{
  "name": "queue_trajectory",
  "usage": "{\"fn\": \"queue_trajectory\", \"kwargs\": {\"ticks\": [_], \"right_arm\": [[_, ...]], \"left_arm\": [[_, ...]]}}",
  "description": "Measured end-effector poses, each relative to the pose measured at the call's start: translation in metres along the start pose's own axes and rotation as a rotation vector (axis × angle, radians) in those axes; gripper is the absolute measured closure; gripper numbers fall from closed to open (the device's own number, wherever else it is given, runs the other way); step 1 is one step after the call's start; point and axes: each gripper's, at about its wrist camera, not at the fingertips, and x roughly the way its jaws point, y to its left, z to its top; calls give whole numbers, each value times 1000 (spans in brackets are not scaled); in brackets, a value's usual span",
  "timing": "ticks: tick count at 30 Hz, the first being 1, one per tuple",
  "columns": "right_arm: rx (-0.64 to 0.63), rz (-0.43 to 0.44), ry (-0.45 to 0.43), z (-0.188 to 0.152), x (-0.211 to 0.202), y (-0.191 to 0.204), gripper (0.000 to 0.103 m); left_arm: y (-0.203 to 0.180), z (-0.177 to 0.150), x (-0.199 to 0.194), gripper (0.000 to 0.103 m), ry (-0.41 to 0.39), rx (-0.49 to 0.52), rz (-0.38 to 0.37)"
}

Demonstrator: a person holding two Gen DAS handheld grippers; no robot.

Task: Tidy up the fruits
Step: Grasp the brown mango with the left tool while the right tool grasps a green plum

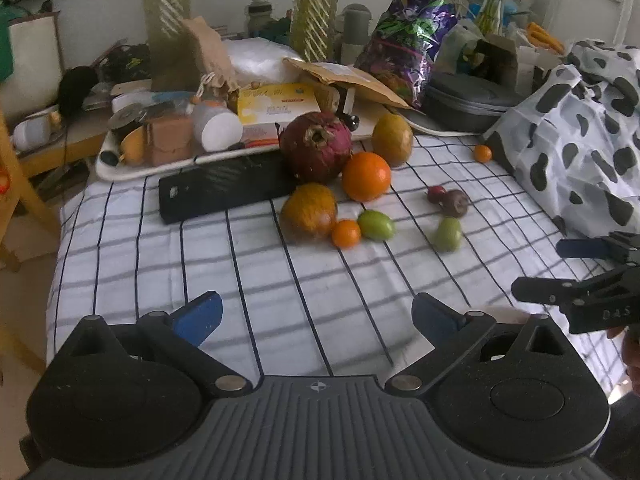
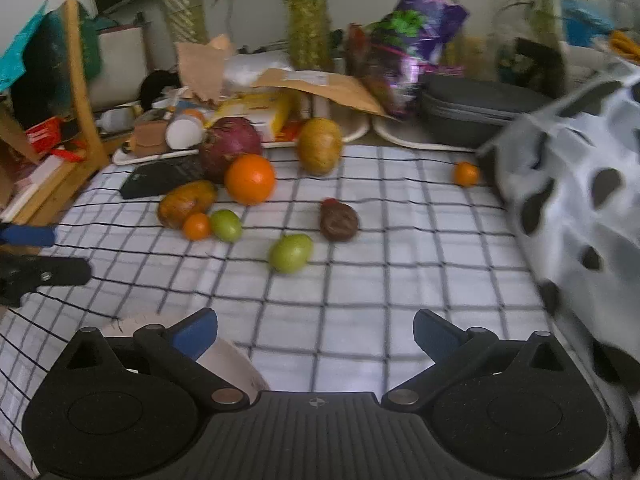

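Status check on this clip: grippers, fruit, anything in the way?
Left gripper open, empty. Right gripper open, empty. Fruits loose on checked cloth; nearest green fruit untouched. Path clear; spotted fabric crowds the right.

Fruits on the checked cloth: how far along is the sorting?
Nothing looks sorted yet. The large orange, pomegranate, two green fruits and a stray small orange lie loose on the cloth. Both the left tool and the right tool are open and empty. All fruit remains to be gathered.
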Motion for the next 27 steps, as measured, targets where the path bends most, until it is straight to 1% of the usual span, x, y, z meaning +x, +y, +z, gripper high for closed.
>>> {"fn": "queue_trajectory", "kwargs": {"ticks": [4,7,8,9,10,13,15,16,18,19,21,22,23,24,25,26,27], "right_arm": [[-24,32,6,14,21,1,0],[-54,43,20,22,39,2,1],[-64,47,26,24,44,3,4],[-71,51,33,26,49,3,11],[-77,55,42,29,54,4,12],[-103,69,58,34,65,6,16],[-110,81,62,38,70,8,24],[-111,92,67,40,73,8,25],[-116,104,81,43,79,9,31],[-124,105,86,44,82,10,34],[-142,108,92,45,86,13,43],[-150,113,90,45,86,14,45],[-155,118,88,45,88,15,50],[-160,112,91,45,90,16,57],[-168,105,90,45,91,16,61],[-181,94,83,45,91,16,65],[-191,96,82,44,91,17,65]], "left_arm": [[14,15,19,1,-11,3,-17],[24,23,38,1,7,3,-37],[28,25,45,4,17,-4,-50],[31,28,51,12,27,-11,-64],[33,30,57,24,39,-16,-73],[40,35,71,26,56,-42,-115],[44,39,80,27,61,-72,-146],[45,41,83,27,62,-88,-166],[48,44,89,28,60,-113,-194],[49,46,92,29,61,-123,-201],[50,49,97,32,61,-136,-214],[49,51,99,33,60,-139,-220],[48,52,102,36,58,-140,-225],[47,52,105,38,61,-137,-224],[45,53,108,43,68,-125,-217],[43,53,110,43,68,-113,-208],[42,54,112,43,60,-115,-208]]}}
